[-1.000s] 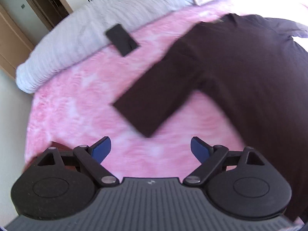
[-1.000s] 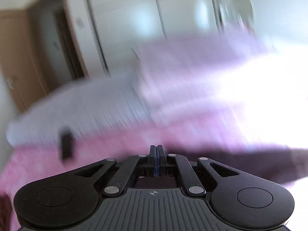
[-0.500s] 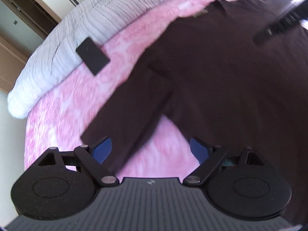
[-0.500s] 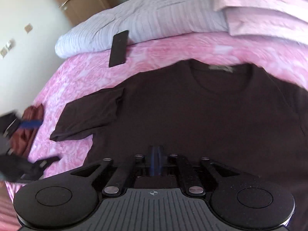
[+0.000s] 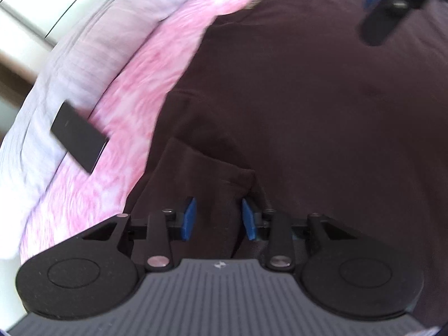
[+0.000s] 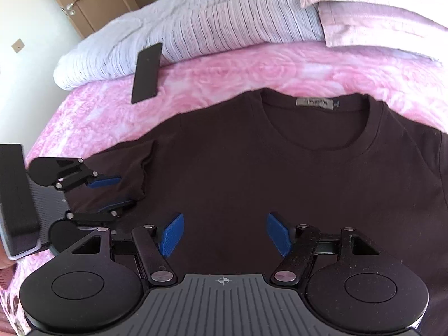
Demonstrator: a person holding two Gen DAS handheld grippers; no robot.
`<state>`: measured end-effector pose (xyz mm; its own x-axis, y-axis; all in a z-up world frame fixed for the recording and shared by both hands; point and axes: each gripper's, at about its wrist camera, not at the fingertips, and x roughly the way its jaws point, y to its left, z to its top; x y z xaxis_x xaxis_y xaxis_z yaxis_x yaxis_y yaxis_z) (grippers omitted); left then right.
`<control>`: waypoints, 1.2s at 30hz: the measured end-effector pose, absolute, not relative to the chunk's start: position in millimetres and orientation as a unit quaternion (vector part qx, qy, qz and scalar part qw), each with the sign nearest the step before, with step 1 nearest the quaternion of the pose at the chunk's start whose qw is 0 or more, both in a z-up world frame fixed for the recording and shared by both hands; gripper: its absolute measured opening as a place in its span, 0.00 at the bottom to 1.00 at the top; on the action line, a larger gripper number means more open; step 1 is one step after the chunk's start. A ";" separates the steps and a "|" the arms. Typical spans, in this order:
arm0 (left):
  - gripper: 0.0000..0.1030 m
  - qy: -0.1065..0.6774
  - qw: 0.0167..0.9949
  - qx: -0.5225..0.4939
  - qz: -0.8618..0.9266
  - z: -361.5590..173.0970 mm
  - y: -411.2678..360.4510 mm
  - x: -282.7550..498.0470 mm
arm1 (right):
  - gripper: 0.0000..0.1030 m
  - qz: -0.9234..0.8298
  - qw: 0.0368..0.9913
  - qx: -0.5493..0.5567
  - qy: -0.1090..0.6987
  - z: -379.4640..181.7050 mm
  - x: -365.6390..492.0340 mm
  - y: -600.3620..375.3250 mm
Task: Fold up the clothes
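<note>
Our left gripper (image 5: 219,218), jaws just closing to a narrow gap, straddles the bunched sleeve of the dark brown cotton T-shirt (image 6: 280,168); whether it pinches, we cannot tell. Our right gripper (image 6: 224,233), jaws just opening wide, holds nothing above the shirt's chest.

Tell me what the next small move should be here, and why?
Probably finish closing the left gripper on the sleeve. Its jaws have just been closing, the bunched sleeve fabric lies between the pads, but they do not press on it yet. The right gripper, whose jaws have just been opening, hovers open over the T-shirt, which lies flat on the pink bedspread.
</note>
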<state>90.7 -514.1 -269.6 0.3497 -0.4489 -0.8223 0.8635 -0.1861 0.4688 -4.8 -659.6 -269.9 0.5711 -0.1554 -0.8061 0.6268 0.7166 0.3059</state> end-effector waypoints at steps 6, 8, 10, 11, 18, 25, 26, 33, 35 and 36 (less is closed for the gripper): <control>0.03 0.174 0.609 0.556 -0.538 -273.6 -507.8 88.2 | 0.67 -0.239 0.831 0.294 0.407 -269.6 -3.2 -651.7; 0.02 0.173 0.635 0.530 -0.535 -263.8 -508.0 90.1 | 0.67 -0.243 0.831 0.293 0.406 -267.9 -6.1 -649.7; 0.02 0.169 0.666 0.498 -0.529 -246.3 -506.9 91.4 | 0.67 -0.251 0.829 0.292 0.406 -266.0 -13.8 -649.0; 0.02 0.166 0.680 0.485 -0.525 -236.5 -506.5 90.9 | 0.67 -0.257 0.827 0.293 0.406 -264.7 -19.0 -649.9; 0.02 0.069 0.750 0.383 -0.536 -138.3 -526.0 25.2 | 0.67 -0.295 0.805 0.322 0.402 -263.5 -80.4 -660.8; 0.06 0.073 0.709 0.369 -0.597 -156.4 -572.5 -88.9 | 0.67 -0.292 0.801 0.340 0.398 -264.2 -163.7 -698.3; 0.07 0.102 0.697 0.383 -0.597 -176.7 -579.2 -97.0 | 0.67 -0.293 0.799 0.338 0.401 -265.4 -174.9 -705.5; 0.06 0.160 0.653 0.411 -0.616 -218.0 -579.2 -136.7 | 0.67 -0.279 0.801 0.368 0.380 -267.6 -217.0 -743.4; 0.06 0.167 0.652 0.417 -0.611 -215.8 -572.7 -135.1 | 0.67 -0.267 0.800 0.392 0.366 -269.9 -215.6 -750.5; 0.07 0.168 0.653 0.421 -0.607 -215.5 -569.2 -131.3 | 0.67 -0.258 0.802 0.400 0.360 -271.2 -209.7 -752.9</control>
